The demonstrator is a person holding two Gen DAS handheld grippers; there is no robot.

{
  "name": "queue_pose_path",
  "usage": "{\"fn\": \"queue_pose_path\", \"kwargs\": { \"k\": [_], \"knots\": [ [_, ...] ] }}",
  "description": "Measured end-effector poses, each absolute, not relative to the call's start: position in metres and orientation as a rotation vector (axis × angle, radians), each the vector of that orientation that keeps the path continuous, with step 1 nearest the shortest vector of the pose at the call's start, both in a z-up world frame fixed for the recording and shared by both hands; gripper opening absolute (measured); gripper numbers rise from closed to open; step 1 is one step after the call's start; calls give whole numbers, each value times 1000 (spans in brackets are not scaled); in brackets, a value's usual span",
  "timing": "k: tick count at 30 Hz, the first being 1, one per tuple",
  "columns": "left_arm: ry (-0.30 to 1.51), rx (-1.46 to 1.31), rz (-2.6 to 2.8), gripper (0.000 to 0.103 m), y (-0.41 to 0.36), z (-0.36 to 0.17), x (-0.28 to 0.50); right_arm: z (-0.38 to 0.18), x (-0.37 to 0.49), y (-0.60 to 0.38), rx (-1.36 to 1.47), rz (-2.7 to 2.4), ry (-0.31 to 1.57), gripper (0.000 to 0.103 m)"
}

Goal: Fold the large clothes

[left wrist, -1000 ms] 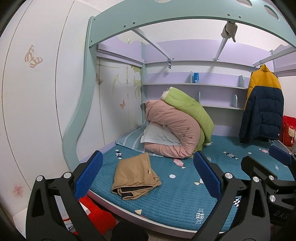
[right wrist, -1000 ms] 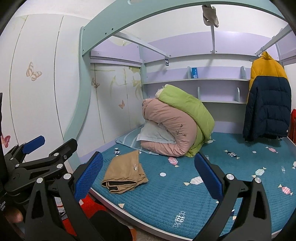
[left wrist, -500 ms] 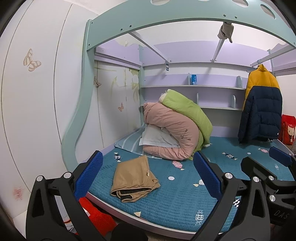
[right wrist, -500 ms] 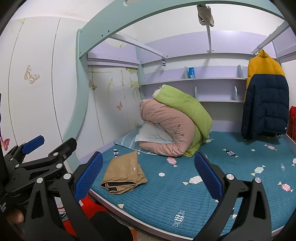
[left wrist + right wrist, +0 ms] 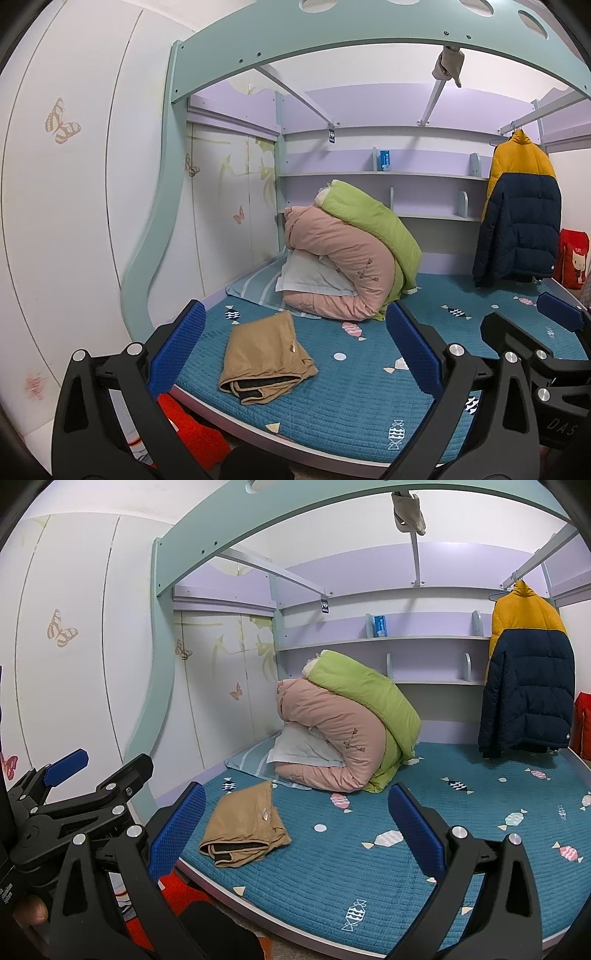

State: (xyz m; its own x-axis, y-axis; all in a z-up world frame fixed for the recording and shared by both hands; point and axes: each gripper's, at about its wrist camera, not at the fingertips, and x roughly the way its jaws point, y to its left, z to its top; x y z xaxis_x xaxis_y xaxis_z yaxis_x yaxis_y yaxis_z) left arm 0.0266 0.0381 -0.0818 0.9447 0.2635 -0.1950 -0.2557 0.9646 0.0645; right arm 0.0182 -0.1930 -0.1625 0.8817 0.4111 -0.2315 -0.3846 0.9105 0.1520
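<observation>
Both grippers, left & right, are hovering w/ jaws apart & empty as folded tan garment is lying lower-center on teal mattress, suggesting folding's done; puffer jacket is hanging upper right.

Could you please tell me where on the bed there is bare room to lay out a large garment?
The widest bare stretch of the blue mattress lies right of the folded tan garment, in front of the pink and green bedding roll, reaching toward the hanging jacket. The back left corner is crowded by that bedding and the striped pillow.
</observation>
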Motion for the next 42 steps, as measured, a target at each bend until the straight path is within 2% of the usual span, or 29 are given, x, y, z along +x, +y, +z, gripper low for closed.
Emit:
{"fn": "queue_pose_path", "kwargs": {
  "k": [42],
  "knots": [
    [204, 42, 266, 98, 40, -80, 28, -159, 25, -197, 111, 426, 272, 96]
  ]
}}
